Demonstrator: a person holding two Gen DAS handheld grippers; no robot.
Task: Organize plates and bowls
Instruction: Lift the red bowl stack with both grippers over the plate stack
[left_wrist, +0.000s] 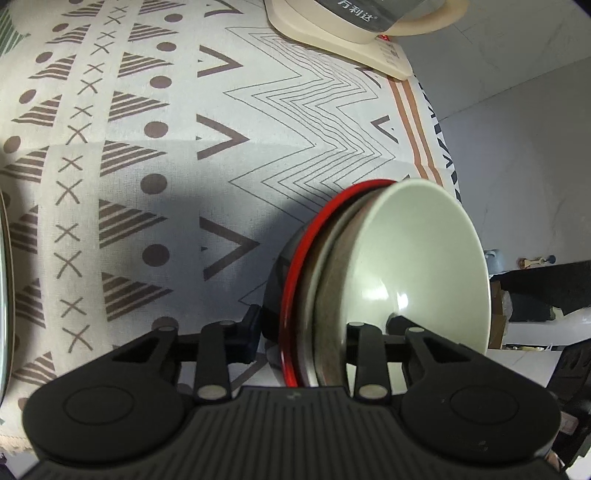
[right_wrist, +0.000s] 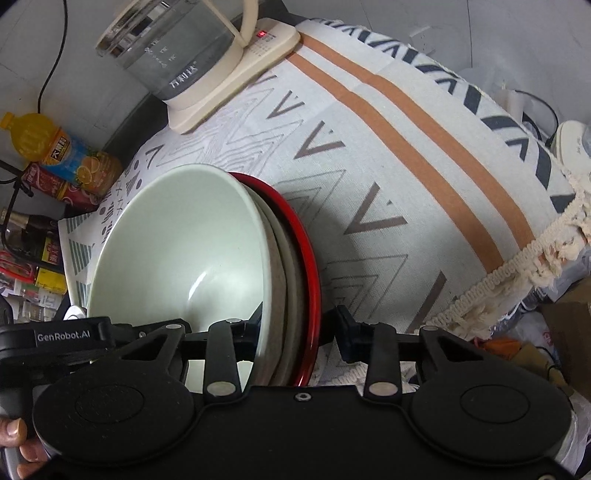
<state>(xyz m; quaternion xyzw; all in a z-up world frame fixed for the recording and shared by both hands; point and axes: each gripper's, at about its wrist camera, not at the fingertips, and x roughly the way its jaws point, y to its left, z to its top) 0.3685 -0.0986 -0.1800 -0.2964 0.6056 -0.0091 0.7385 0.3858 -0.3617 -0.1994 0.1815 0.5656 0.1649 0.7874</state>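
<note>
Cloth (left_wrist: 155, 122) printed with brown triangles, crosses, dots and zigzags covers the table, and we see its orange stripes and fringed edge in the right wrist view. On it sits a nested stack: a pale green bowl (left_wrist: 424, 251) innermost, a grey-brown dish (left_wrist: 332, 280) around it, and a red-rimmed bowl (left_wrist: 295, 266) with a dark outside as the outermost shell. We see the stack close to the cloth's edge, with grey floor beyond it in the left view.

A kettle (right_wrist: 173, 48) with a clear jug stands on its cream base at the far part of the table, well apart from the stack; a red light shows on the base.

Our left gripper (left_wrist: 321, 332) straddles the near rim of the stack, one finger outside the red-rimmed bowl and one inside the green bowl; its jaws stand narrow, clamped on the nested rims. Our right gripper (right_wrist: 295, 328) grips the stack's rim the same way from the opposite side.

An orange drink bottle (right_wrist: 55, 147) lies beyond the table's left side with other bottles.
</note>
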